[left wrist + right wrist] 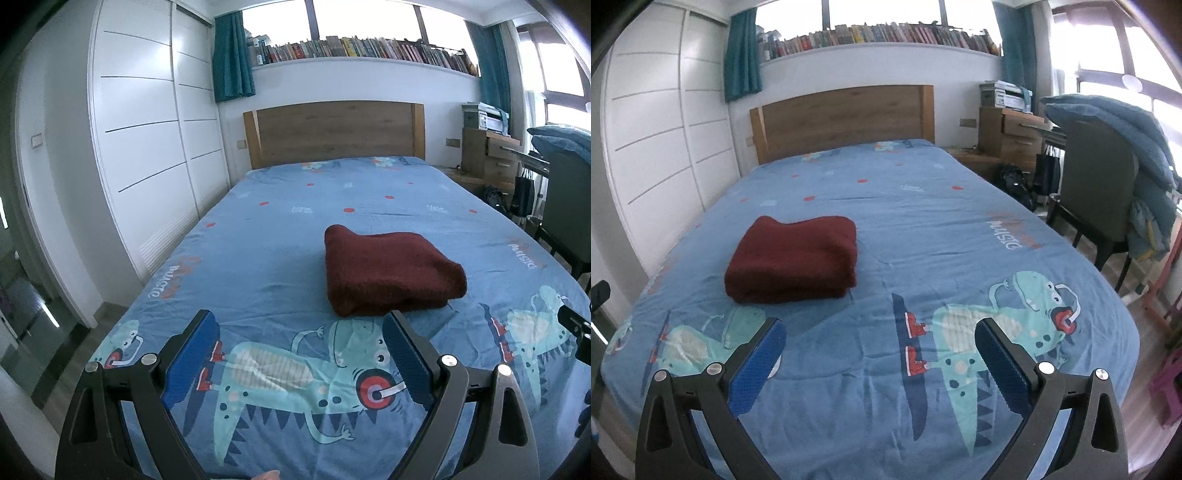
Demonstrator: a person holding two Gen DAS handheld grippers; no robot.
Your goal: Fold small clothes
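Blue pads of the left gripper (297, 332) sit nearest us, jaws spread wide, nothing between them but the bed sheet (258, 258). We see the folded dark red garment (388, 273) just ahead of this gripper and slightly to its right, lying flat on the sheet, not touched by either finger. From the right gripper (881, 338) the same garment (794, 258) lies ahead and to its left, clear of the pads; jaws here are also wide apart and empty. We note the garment is a neat squared stack, folded edge facing the grippers. Under both grippers we see cartoon dinosaur prints (1015, 332) on the blue sheet. Farther ahead: wooden headboard (336, 133), a row of books (362, 50) on the sill above it, teal curtains (232, 59). Left of the left gripper, white wardrobe doors (147, 129). Right of the right gripper, a dark chair (1097, 192) with a blue quilt (1115, 129) piled on it.
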